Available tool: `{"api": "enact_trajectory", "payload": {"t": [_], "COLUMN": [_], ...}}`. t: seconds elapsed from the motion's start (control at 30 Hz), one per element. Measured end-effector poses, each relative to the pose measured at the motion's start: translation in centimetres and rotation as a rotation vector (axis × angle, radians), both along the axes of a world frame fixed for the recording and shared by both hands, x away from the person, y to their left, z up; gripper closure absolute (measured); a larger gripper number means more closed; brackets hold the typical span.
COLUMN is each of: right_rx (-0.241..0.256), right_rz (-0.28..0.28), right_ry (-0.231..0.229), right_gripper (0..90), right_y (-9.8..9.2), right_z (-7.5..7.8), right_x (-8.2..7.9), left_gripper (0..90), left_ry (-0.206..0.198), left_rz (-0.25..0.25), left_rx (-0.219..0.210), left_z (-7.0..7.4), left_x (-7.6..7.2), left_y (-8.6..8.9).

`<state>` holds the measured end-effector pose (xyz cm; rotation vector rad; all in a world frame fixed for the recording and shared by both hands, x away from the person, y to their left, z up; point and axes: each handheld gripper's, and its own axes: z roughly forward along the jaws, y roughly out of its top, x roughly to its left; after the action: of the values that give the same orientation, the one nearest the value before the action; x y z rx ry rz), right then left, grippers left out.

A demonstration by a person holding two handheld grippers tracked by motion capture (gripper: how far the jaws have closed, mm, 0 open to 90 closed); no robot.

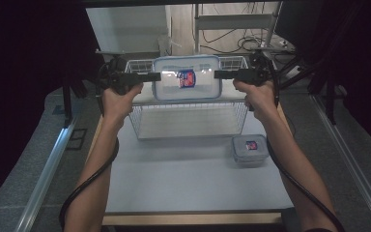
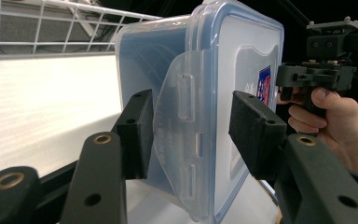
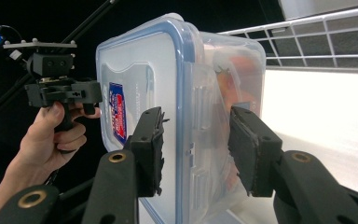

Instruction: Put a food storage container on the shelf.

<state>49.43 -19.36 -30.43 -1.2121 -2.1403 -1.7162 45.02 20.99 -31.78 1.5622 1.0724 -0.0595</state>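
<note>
Both forearms rose from the bottom edge of the high view and stretched toward the upper middle, hands level with each other and wrapped around the pistol grips. The left gripper point(image 1: 155, 76) pointed rightward at the left short end of the large clear container point(image 1: 187, 78), and the right gripper point(image 1: 218, 74) pointed leftward at its right short end, so the box hung between them in the upper centre of the frame, over the wire basket point(image 1: 140, 126).

In the left gripper view the jaws stood partly open, one pad point(image 2: 139, 133) against the container's body beside the side latch, the other off the blue-rimmed lid, with a gap showing. In the right gripper view the jaws straddled the opposite latch the same way, neither pad clearly pressed home; whether either pair truly clamped the box could not be told.

A smaller lidded container point(image 1: 249, 149) sat on the table point(image 1: 183, 179) at centre right, beside the right forearm
</note>
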Motion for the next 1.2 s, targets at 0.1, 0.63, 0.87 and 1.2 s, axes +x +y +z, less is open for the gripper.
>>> {"api": "enact_trajectory", "payload": {"t": [0.1,0.63,0.87,1.2], "right_rx": [0.006,-0.017,-0.133,-0.129], "right_rz": [-0.011,-0.08,-0.125,-0.117], "right_ry": [-0.011,-0.039,-0.086,-0.14], "right_gripper": [55.3,50.6,51.7,53.1], "right_y": [0.2,1.0,1.8,1.3], "right_z": [-0.1,-0.2,-0.4,-0.6], "right_x": [0.4,1.4,1.6,1.2], "left_gripper": [50.2,46.4,43.1,44.7], "left_ry": [-0.013,-0.02,0.011,-0.126], "left_rz": [0.012,0.07,0.116,0.137], "left_rx": [0.007,0.046,0.11,0.164], "left_z": [-0.1,0.0,-0.5,0.1], "left_x": [0.2,1.2,1.8,0.2], "left_y": [0.0,-0.7,-0.7,-0.6]}}
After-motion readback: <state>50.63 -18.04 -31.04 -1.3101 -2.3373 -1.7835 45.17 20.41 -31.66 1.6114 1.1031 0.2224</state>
